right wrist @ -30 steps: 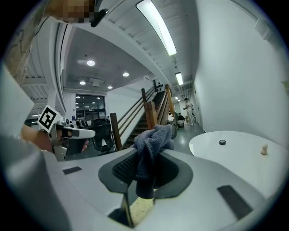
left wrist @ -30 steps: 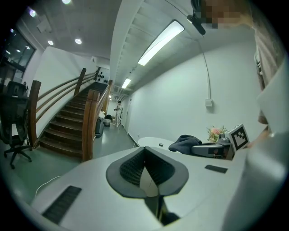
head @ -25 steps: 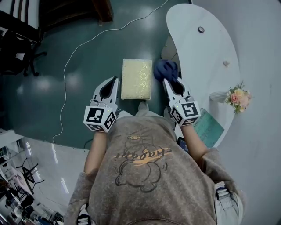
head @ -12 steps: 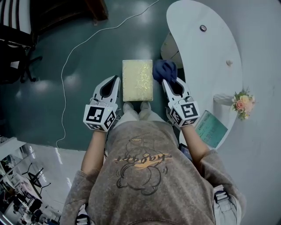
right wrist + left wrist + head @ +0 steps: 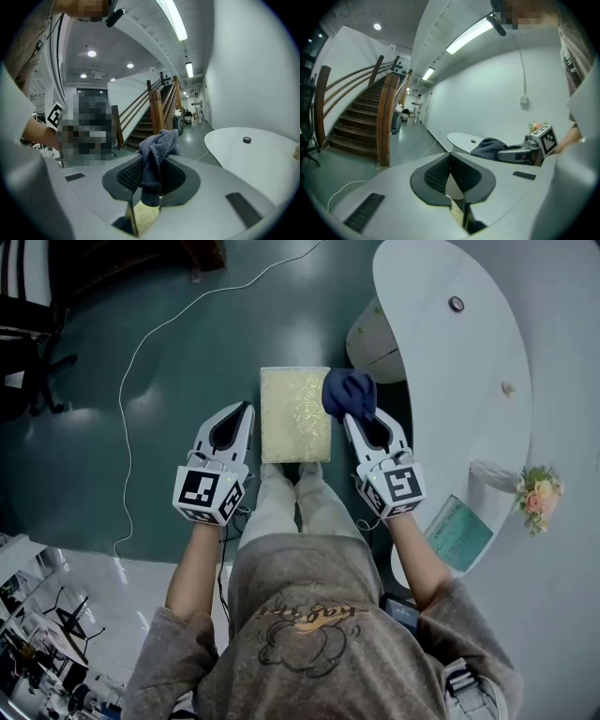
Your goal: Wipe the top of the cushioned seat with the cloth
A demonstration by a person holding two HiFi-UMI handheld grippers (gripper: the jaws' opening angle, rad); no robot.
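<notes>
Head view: the person stands right over the seat [image 5: 294,414], a small rectangular one w/ a yellowish patterned top, on the dark green floor [image 5: 169,418]. The left gripper [image 5: 246,409] hangs just beside the seat's left edge, apart from it. The right gripper [image 5: 354,418] is on the other side w/ a dark blue cloth [image 5: 348,393] bunched at its tips. The cloth overlaps the seat's far right corner, but can't tell if it's touching. A curved white table [image 5: 450,381] is on the right w/ a small dark round thing [image 5: 457,304], pink flowers [image 5: 539,498] and a green booklet [image 5: 459,532] whose print is too small to read. A white cable [image 5: 141,343] runs across the floor. Each gripper's marker cube [image 5: 208,495] has black/white squares and no letters. The sweatshirt [image 5: 314,615] has an orange script line, upside down from here, can't read it for sure.

Left gripper view: the left gripper [image 5: 450,157] has its pads clenched together at the tips. A bit of the seat [image 5: 457,213] shows below them. The right gripper [image 5: 513,153] and cloth [image 5: 490,146] are across from it, table [image 5: 464,139] behind, wooden staircase [image 5: 361,122] on the left.

Right gripper view: the right gripper [image 5: 152,161] is clamped on the cloth [image 5: 157,154], which sticks up above the jaws and hangs a little below them. The seat [image 5: 145,213] is under it, staircase [image 5: 154,117] ahead, table [image 5: 253,154] on the right.
</notes>
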